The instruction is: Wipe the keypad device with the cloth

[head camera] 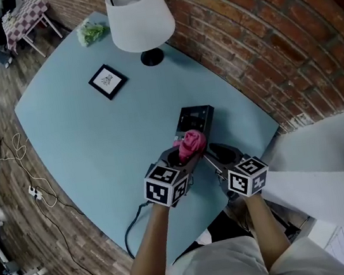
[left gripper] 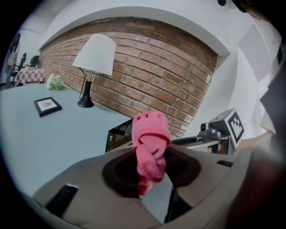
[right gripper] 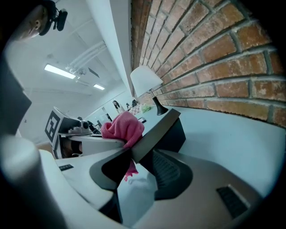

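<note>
Here, unreadable label on keypad device (left gripper: 117, 136)

We see a pink cloth (head camera: 191, 143), soft and fuzzy, bunched into an upright wad. Its lower part is pinched between the jaws of the left gripper (left gripper: 152, 172), and its rounded top stands free above them. Just beyond it a black, boxy keypad device (head camera: 196, 118) lies flat on the pale blue table (head camera: 95, 138), near the edge. The cloth sits at the device's near end; we cannot tell whether they touch.
</note>
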The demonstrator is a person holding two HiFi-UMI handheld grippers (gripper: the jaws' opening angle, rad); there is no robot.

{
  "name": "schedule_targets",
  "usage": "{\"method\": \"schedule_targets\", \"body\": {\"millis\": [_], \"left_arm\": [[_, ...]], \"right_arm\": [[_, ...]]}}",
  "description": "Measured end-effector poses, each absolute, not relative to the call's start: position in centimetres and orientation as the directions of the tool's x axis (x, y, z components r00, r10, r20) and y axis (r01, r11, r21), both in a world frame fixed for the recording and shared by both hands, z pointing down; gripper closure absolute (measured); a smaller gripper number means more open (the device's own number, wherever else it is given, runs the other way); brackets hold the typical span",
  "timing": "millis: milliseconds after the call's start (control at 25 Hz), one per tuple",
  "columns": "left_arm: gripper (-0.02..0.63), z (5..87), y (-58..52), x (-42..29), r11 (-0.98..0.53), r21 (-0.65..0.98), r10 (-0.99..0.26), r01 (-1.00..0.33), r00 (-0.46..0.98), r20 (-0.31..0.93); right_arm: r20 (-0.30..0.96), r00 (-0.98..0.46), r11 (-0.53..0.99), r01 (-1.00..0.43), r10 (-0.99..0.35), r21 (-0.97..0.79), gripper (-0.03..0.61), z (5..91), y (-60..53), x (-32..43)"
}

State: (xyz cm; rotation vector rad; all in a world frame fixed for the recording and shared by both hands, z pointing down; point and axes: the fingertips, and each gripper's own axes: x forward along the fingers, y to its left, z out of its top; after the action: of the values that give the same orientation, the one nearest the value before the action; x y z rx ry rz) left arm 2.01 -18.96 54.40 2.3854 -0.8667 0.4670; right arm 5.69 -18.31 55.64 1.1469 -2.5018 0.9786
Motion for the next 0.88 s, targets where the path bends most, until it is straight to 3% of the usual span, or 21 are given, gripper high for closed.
{"method": "schedule_targets", "body": {"millis": [880], "left_arm": [[0.442, 61.6, -19.7, -4.2, -0.539, 0.42, -0.409, -0.73, 0.663, 0.628]], "right_arm": [[0.444, -0.699, 0.509, -0.714, -0.561, -0.481, 0.408, 55.4, -18.1, 5.1]]}}
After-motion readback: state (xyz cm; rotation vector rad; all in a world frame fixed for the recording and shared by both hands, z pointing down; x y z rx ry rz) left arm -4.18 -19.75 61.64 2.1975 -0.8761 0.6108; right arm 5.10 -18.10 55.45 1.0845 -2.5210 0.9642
